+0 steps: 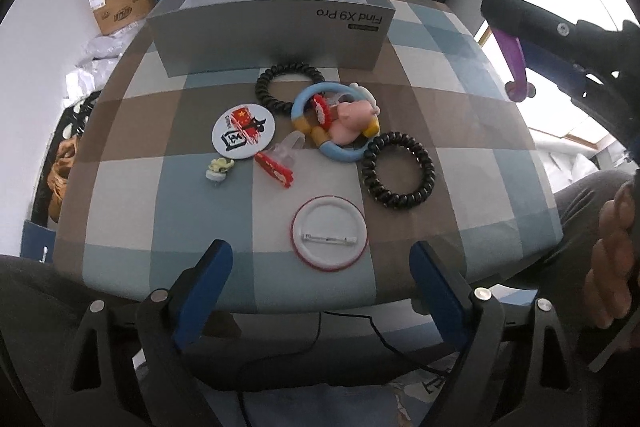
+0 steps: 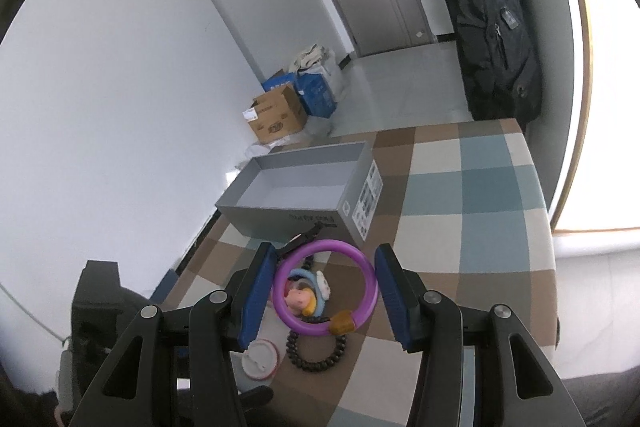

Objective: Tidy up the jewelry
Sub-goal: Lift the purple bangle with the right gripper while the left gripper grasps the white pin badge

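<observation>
An open grey box (image 1: 272, 39) stands at the far side of the checked table; it also shows in the right wrist view (image 2: 296, 195). In front of it lie two black coil hair ties (image 1: 288, 87) (image 1: 398, 173), a blue ring with a pink pig toy (image 1: 340, 119), a printed round badge (image 1: 242, 131), a face-down white badge (image 1: 330, 233), a red clip (image 1: 276, 169) and a small flower charm (image 1: 218, 171). My left gripper (image 1: 322, 267) is open near the front edge, just before the white badge. My right gripper (image 2: 324, 291) holds a purple ring (image 2: 325, 287) above the table, also seen in the left wrist view (image 1: 514, 59).
Cardboard and blue boxes (image 2: 288, 107) sit on the floor beyond the table. A dark coat (image 2: 492, 27) hangs at the far right. The person's legs border the table's front edge, and a black cable (image 1: 320, 339) runs below it.
</observation>
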